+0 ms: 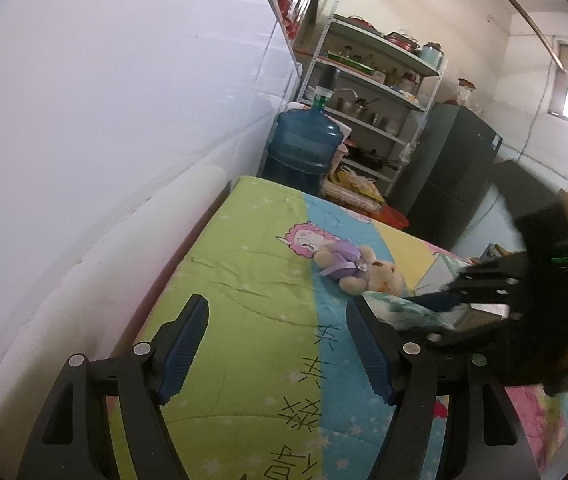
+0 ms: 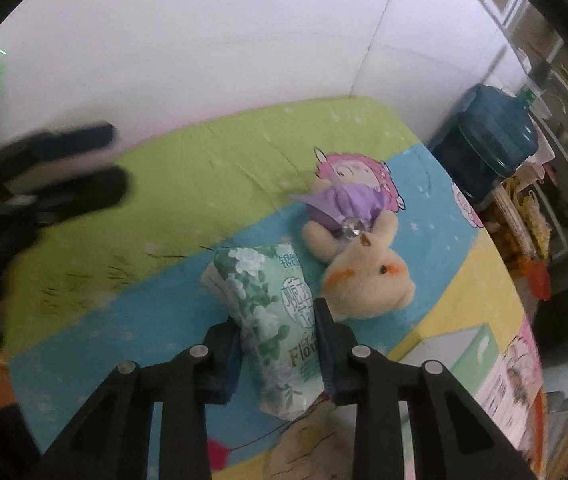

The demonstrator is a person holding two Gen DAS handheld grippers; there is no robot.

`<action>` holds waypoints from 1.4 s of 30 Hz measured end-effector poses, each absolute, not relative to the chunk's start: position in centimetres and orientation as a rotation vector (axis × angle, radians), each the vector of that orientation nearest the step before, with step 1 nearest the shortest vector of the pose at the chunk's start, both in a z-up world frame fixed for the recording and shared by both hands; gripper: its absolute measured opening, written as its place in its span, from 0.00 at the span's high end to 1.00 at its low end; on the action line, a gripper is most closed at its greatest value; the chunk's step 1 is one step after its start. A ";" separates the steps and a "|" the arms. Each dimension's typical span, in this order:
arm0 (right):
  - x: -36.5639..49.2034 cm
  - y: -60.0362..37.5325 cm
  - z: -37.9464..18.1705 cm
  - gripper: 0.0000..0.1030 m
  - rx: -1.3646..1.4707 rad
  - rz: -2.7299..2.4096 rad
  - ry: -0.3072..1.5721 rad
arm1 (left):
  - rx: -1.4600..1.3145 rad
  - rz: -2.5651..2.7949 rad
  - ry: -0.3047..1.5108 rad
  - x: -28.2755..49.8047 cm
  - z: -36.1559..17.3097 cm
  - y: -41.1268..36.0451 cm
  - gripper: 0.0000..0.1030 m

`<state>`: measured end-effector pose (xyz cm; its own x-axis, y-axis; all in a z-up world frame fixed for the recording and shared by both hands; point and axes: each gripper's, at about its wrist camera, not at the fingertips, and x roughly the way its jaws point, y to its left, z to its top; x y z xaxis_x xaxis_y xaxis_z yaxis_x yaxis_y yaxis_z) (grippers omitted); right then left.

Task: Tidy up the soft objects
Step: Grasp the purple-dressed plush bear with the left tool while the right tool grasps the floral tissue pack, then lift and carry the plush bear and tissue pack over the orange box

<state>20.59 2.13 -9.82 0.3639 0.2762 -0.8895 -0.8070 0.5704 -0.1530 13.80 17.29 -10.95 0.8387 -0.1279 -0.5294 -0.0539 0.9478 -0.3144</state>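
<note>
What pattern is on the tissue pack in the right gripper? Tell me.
White flowers with green leaves on the pale green tissue pack; clearest in the right wrist view.

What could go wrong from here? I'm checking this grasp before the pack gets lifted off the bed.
The right hand-held gripper pinches the soft tissue pack near one end only, so the pack may sag or slip out when lifted. The plush toy lies right against the pack's far side and could be dragged along. The open left hand-held gripper hovers close by, so the two could bump.
</note>
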 end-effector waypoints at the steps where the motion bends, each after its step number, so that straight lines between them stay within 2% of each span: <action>1: 20.1 1.7 -9.2 0.69 -0.631 0.776 0.945 | -0.321 -0.043 0.580 13.9 -10.9 17.1 0.29; 6: 16.4 -2.0 -6.7 0.69 -0.439 0.830 0.895 | -0.258 -0.105 0.602 15.3 -10.4 15.7 0.29; 9: 14.5 -4.4 -5.4 0.69 -0.353 0.837 0.868 | -0.210 -0.203 0.634 17.2 -10.0 14.1 0.24; 16: 10.9 -8.5 -3.4 0.69 -0.258 0.835 0.785 | -0.215 -0.226 0.713 22.2 -9.6 10.4 0.24; 27: 10.8 -13.3 -3.1 0.68 -0.160 0.884 0.742 | -0.264 -0.066 0.727 26.5 -11.5 8.3 0.24; 35: 11.8 -14.9 -4.0 0.68 -0.114 0.917 0.735 | -0.297 -0.054 0.837 29.5 -14.1 6.8 0.20; 41: 12.7 -16.3 -4.5 0.68 -0.066 0.914 0.738 | -0.277 -0.028 0.860 30.2 -14.1 6.1 0.21; 42: 12.8 -16.4 -4.6 0.68 -0.062 0.915 0.740 | -0.284 -0.044 0.857 30.1 -14.0 6.2 0.28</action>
<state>12.77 -16.39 -4.62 0.3842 0.6969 -0.6056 -0.7377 0.6262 0.2525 30.09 6.16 -14.03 0.6559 -0.1523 -0.7393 -0.0751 0.9614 -0.2647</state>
